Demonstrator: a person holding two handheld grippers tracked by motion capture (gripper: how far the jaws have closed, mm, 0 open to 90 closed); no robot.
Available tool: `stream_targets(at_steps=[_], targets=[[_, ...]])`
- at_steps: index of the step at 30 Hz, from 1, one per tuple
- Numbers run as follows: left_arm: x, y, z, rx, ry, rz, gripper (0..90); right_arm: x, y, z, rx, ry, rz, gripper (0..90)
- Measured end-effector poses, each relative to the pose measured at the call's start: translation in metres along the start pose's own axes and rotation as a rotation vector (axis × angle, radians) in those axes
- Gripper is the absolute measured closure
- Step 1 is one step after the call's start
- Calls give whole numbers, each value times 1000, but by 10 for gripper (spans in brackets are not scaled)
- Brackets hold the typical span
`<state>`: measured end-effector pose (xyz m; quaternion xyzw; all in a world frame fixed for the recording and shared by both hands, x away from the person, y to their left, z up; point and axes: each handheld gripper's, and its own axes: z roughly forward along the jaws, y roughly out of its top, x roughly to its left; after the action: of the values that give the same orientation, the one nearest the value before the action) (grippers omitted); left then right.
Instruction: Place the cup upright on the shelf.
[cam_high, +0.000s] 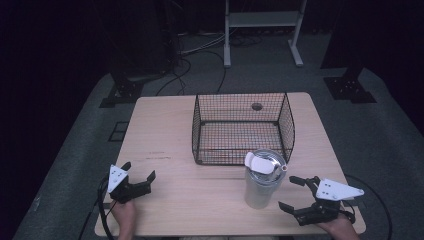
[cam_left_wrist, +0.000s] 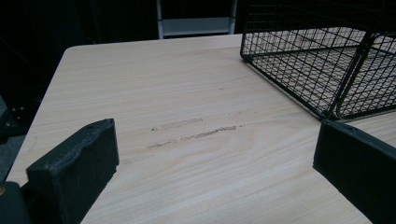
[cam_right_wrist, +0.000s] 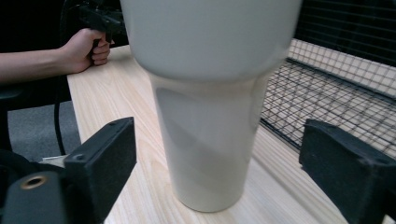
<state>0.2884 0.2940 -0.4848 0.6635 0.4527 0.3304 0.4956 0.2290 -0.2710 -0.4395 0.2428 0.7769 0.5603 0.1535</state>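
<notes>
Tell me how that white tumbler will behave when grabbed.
The tumbler looks rigid. Its smooth wall may be slippery. Tall, with a narrow base below a wider top, it could tip if the open right gripper nudges it high.

dim, bluish light falls from above on the surface (cam_high: 175, 130), leaving the room around it nearly black. shadows are soft and faint. the tumbler (cam_right_wrist: 210, 93) looks slightly blurred up close; the high view is grainy.
</notes>
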Motion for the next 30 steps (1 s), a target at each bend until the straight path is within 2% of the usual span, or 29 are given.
stream_targets(at_steps=[6, 11, 18, 25, 30], targets=[[0, 0, -1, -3, -6, 0, 0, 2, -1, 11, -4, 0, 11, 90], [5, -1, -5, -34, -19, -37, 0, 4, 4, 22, -5, -19, 19, 87], [3, -1, -4, -34, -21, -22, 0, 5, 5, 36, -18, -26, 19, 87], [4, -2, -6, -42, -29, -33, 0, 5, 7, 53, -44, -16, 13, 81], [4, -2, -6, -44, -28, -32, 0, 6, 7, 62, -58, -26, 12, 68]])
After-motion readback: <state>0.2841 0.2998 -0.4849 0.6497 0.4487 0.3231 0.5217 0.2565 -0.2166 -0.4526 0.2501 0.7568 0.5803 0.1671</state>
